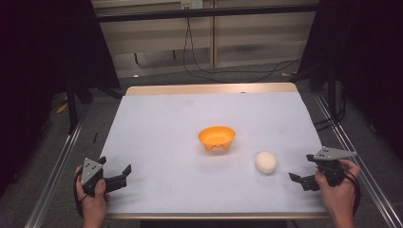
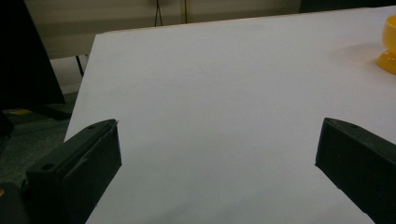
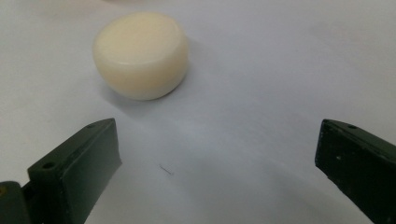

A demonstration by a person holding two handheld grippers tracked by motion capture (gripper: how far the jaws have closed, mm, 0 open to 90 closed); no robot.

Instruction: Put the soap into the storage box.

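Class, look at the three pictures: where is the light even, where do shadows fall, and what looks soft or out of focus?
High view: the white table is evenly lit, the surroundings dark and the image slightly soft. Left gripper view: dim, the orange bowl throwing a faint shadow to its left. Right gripper view: the cream round block casts a soft shadow below and to its right; no glare.

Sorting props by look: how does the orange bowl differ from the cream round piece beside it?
The orange bowl is bright orange, the cream round piece pale. The bowl is an open hollow on a foot; the piece is a solid puck. The bowl looks wider. Both rest on the white table, untouched.
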